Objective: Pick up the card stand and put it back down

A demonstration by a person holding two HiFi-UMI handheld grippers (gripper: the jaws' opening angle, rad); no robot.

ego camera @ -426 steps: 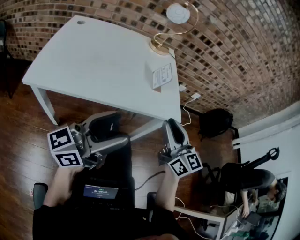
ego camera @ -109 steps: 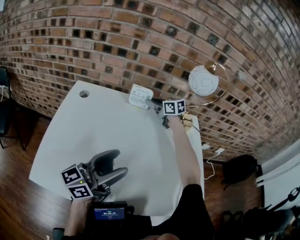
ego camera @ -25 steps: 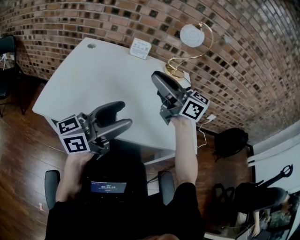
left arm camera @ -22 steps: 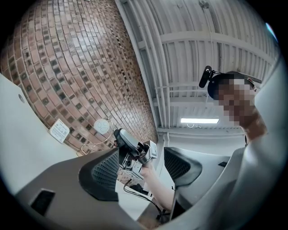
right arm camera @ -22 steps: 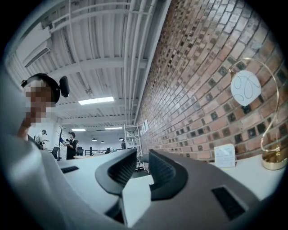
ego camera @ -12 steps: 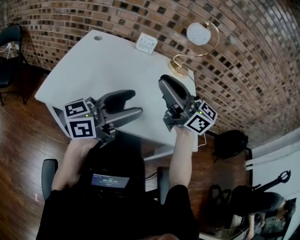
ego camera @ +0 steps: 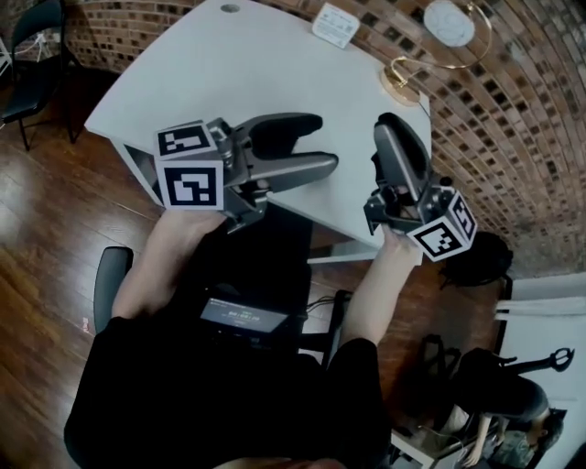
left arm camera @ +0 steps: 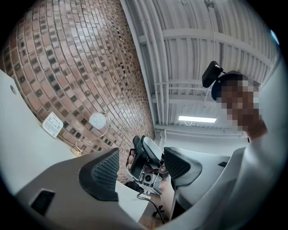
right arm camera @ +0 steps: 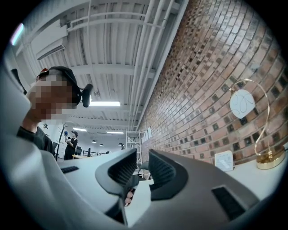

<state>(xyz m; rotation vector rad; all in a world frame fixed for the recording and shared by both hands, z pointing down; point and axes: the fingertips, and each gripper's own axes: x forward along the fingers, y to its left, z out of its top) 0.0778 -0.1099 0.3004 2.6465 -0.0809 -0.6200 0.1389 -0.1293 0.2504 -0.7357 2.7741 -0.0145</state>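
White rectangular card stand (ego camera: pixel 335 25) standing at pale table's (ego camera: pixel 229 64) far edge, near brick wall (ego camera: pixel 513 119). Grey left gripper (ego camera: pixel 322 143), grey right gripper (ego camera: pixel 392 137): spread, empty, well apart from it. Likely to topple if nudged in reaching.

White table (ego camera: pixel 229 64), white card stand (ego camera: pixel 335 25), red-brown brick wall (ego camera: pixel 513 137), gold lamp (ego camera: pixel 401 89), dark wooden floor (ego camera: pixel 46 238).

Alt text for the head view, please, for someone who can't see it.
A seated person holds the left hand-held gripper and right hand-held gripper, both open and empty, over the near edge of a white table. The card stand sits untouched at the table's far edge by the brick wall, a gold lamp to its right.
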